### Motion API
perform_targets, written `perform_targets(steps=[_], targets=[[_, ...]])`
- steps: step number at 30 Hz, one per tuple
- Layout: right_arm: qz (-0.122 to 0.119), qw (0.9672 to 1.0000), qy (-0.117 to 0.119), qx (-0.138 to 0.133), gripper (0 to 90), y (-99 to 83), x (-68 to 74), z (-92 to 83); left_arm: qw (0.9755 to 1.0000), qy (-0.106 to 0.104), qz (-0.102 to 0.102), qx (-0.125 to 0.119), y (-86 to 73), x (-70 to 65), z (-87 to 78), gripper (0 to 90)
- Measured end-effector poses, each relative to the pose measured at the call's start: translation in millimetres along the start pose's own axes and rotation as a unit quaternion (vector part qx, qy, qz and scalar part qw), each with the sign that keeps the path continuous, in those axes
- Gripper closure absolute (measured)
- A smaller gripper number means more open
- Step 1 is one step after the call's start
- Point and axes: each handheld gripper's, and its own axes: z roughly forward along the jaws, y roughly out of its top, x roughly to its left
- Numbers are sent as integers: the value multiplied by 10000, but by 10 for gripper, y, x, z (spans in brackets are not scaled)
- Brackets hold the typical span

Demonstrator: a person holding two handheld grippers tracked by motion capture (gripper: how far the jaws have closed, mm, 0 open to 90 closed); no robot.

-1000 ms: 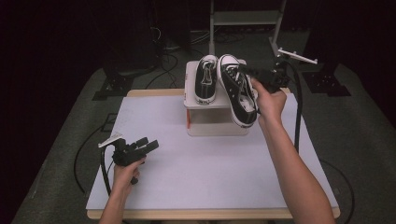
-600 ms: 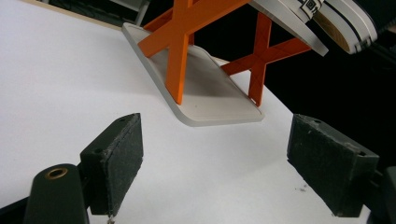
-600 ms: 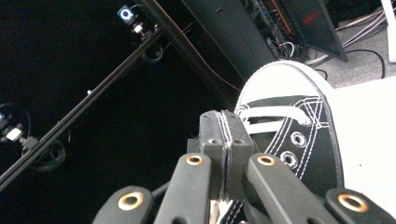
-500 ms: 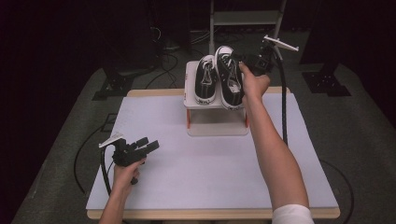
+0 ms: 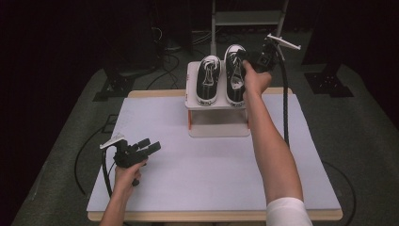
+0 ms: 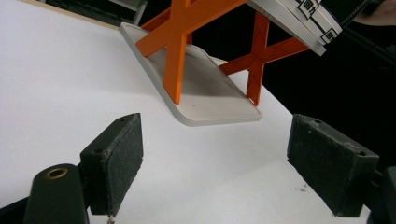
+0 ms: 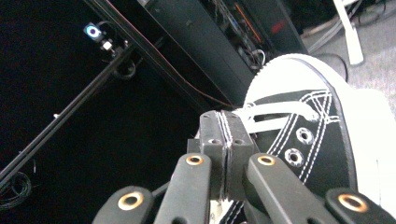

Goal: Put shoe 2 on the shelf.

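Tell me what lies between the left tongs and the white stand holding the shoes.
Nothing: in the high view, bare white tabletop runs from the open left tongs to the white stand with orange cross-legs. The left gripper view shows the same bare stretch.

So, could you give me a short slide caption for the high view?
Right gripper shut on the right sneaker atop a small stand; left gripper rests open on the white table.

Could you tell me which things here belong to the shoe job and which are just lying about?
In the job:
- right sneaker, clamped in the right gripper
- left sneaker beside it
- white rack with orange legs under both

Lying about:
- left gripper, open, idle above the table
- cables on the floor
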Motion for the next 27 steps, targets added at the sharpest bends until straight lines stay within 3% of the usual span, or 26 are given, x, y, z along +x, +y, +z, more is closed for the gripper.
perform_targets(steps=[6, 9, 10, 12, 14, 20, 27], targets=[[197, 9995, -37, 240, 883, -2, -151, 225, 10000, 5, 39, -19, 3, 4, -18, 181], [254, 9988, 198, 359, 795, -19, -261, 214, 10000, 14, 42, 16, -5, 7, -9, 181], [176, 9991, 246, 314, 777, -27, -273, 178, 10000, 11, 78, 12, -12, 6, -9, 181], [-68, 9993, 124, 356, 688, -22, -264, 96, 9999, 32, 97, 62, -22, 4, -17, 181], [-221, 9987, 188, 411, 673, -43, -279, -5, 9999, 40, 139, 65, -23, 5, -26, 180], [-282, 9973, 442, 521, 583, -143, -421, -289, 9999, 64, 151, 44, -28, -26, -33, 180], [-537, 9946, 625, 632, 497, -296, -570, -655, 9997, 96, 197, 105, -49, -20, -10, 178]])
